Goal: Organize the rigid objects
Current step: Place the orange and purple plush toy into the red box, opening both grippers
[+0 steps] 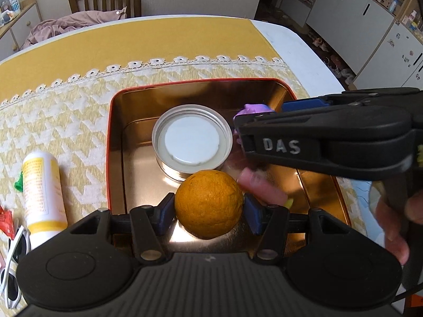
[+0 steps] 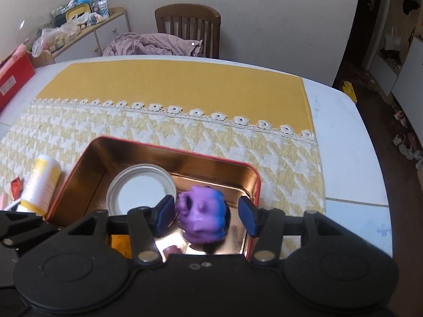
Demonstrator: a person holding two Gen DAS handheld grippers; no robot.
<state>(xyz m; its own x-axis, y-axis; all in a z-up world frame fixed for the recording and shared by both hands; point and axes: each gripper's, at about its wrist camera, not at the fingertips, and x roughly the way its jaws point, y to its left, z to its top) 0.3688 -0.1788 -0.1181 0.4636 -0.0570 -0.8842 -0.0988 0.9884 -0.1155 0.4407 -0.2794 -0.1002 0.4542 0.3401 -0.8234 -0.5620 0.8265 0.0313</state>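
Observation:
A red-rimmed gold tin tray [image 1: 116, 142] lies on the yellow tablecloth. In it lies a silver jar lid [image 1: 192, 140] with a white inside. My left gripper [image 1: 208, 208] is shut on an orange [image 1: 208, 206] over the tray's near part. In the right wrist view the tray [image 2: 87, 163] holds the lid [image 2: 141, 192] and a purple-blue skull toy [image 2: 202, 215]. My right gripper [image 2: 206, 215] stands open around the toy; the left pad touches it, the right pad is apart. The toy [image 1: 253, 109] peeks past the right gripper body in the left wrist view.
A white and yellow bottle [image 1: 42, 192] lies left of the tray, with white sunglasses [image 1: 13, 264], a red packet [image 1: 6, 222] and a green bit [image 1: 19, 183] near it. A red box [image 2: 13, 82] sits at the table's far left. A chair [image 2: 187, 23] with pink cloth stands behind.

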